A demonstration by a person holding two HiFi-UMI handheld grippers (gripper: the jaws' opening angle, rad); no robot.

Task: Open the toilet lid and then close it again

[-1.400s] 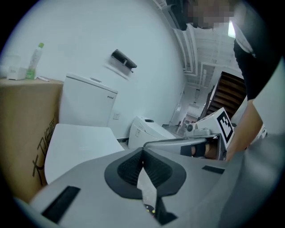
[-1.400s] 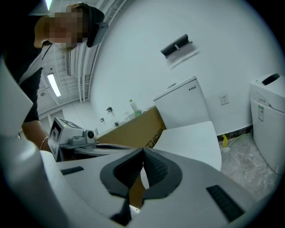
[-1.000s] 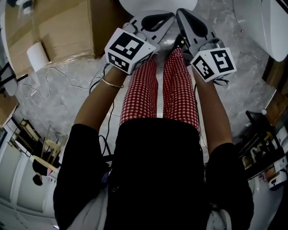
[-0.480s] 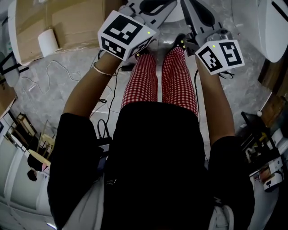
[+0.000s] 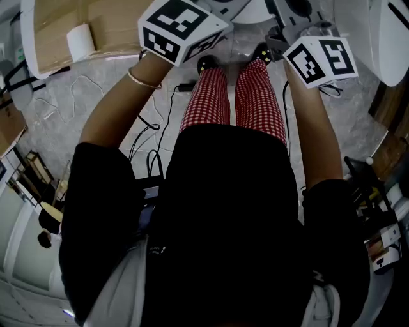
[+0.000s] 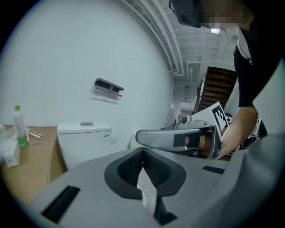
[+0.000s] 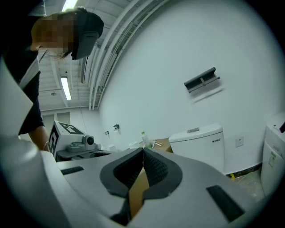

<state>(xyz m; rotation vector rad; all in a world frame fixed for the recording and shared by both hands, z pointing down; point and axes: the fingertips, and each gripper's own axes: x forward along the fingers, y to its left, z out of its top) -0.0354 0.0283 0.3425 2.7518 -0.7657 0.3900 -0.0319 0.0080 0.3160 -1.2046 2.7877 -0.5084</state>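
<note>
Both tools face the toilet cistern (image 6: 84, 139), which stands against the white wall. Its long axis runs along that wall and its front panel faces the jaws. A flush plate (image 6: 87, 123) lies flat on its top. The toilet lid sits below the cistern, but the jaw bodies hide it in both gripper views. The head view shows only a sliver of white porcelain (image 5: 254, 10) at the top edge, so I cannot tell whether the lid is up or down.

The left gripper (image 6: 142, 150) is clenched on nothing: its ribbed pads meet at the tip and only background shows through the slot beneath. The right gripper (image 7: 143, 151) is closed the same way, also empty. The two are level and side by side in front of the cistern, neither touching it.

Left of the cistern, a cardboard surface (image 6: 33, 156) butts up close. It carries a green-capped bottle (image 6: 18, 125), and a paper roll (image 5: 81, 41) rests at its edge. Right of the cistern, the wall carries a socket (image 7: 240, 141), and beyond that a second white fixture (image 7: 274, 151) closes off that side. Above the cistern, a dark bracket (image 6: 109, 85) sticks out from the wall with bare wall all around it.

In front of the cistern, the person's red-checked legs (image 5: 233, 96) stand on grey marbled floor, with loose cables (image 5: 153, 128) trailing on the cardboard side
</note>
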